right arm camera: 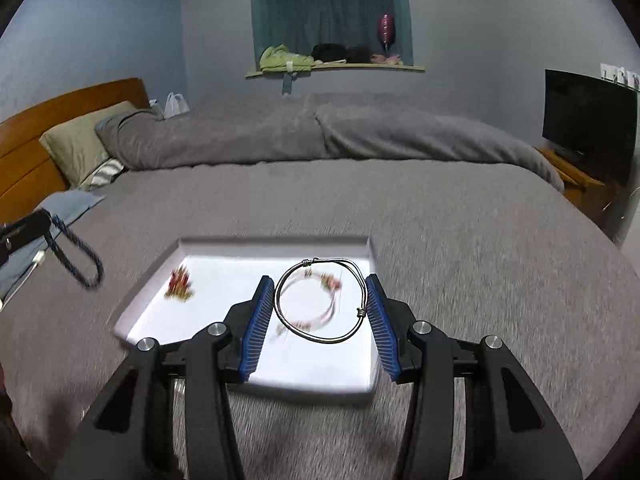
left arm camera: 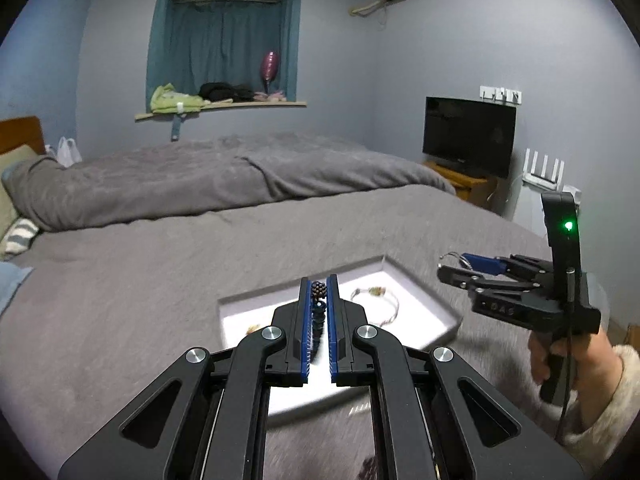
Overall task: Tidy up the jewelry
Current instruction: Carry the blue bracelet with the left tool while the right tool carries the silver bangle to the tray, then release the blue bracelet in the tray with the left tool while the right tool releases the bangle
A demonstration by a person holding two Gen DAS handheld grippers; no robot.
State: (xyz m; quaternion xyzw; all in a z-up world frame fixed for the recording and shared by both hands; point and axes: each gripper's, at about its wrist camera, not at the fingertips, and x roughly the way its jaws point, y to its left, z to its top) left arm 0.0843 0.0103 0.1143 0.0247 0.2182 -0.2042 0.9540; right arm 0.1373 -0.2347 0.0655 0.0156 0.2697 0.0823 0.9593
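Both grippers are hovering w/ tray (right arm camera: 276, 246) below: left gripper (left arm camera: 319, 312) pinching bead bracelet (left arm camera: 319, 300), right gripper (right arm camera: 320, 312) half-open, clamping wire bangle (right arm camera: 320, 300) flat.

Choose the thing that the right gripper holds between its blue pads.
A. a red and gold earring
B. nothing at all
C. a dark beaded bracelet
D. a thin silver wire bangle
D: in the right wrist view the right gripper has the silver wire bangle spanning its two pads, above the white tray.
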